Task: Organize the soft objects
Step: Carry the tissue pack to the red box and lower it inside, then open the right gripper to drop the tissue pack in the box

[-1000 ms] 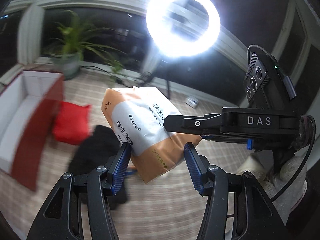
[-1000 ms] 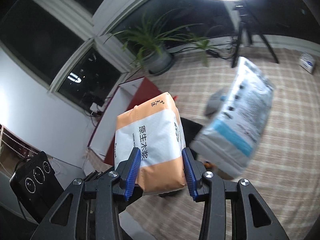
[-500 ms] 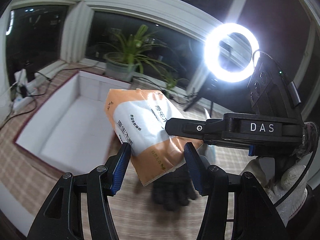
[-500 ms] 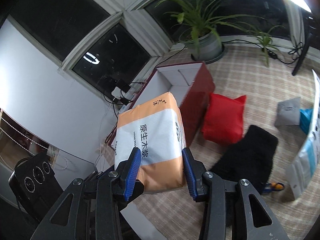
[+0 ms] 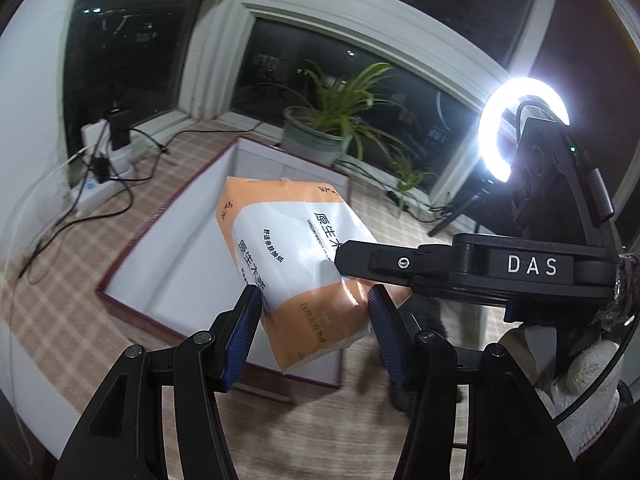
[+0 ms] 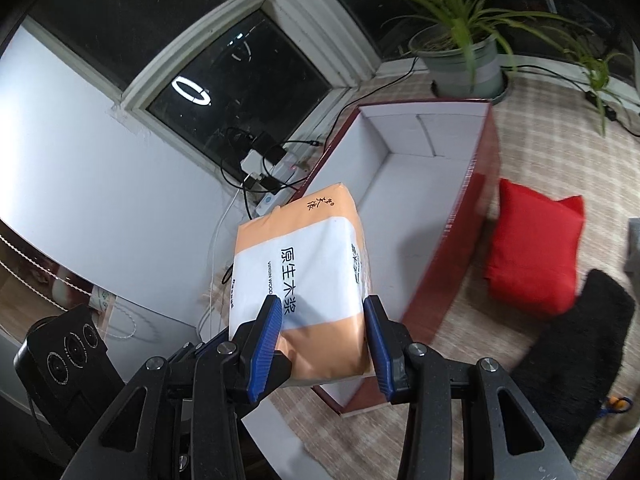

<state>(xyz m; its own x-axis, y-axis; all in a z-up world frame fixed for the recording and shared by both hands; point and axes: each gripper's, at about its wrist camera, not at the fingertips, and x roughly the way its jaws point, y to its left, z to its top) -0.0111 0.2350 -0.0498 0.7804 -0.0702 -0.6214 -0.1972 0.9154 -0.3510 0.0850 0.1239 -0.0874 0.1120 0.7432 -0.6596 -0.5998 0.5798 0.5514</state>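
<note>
I have the tissue pack (image 6: 304, 280) clamped in my right gripper (image 6: 322, 344), in the air over the near end of the open red box (image 6: 452, 248). My left gripper (image 5: 316, 332) straddles its lower end; I cannot tell whether those pads press.

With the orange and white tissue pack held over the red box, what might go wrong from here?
1. Both the left gripper and the right gripper clamp only the near end of the soft orange and white tissue pack, so it may sag or slip.
2. The pack hangs over the near rim of the open red box; released now, it may catch that edge instead of landing inside.
</note>
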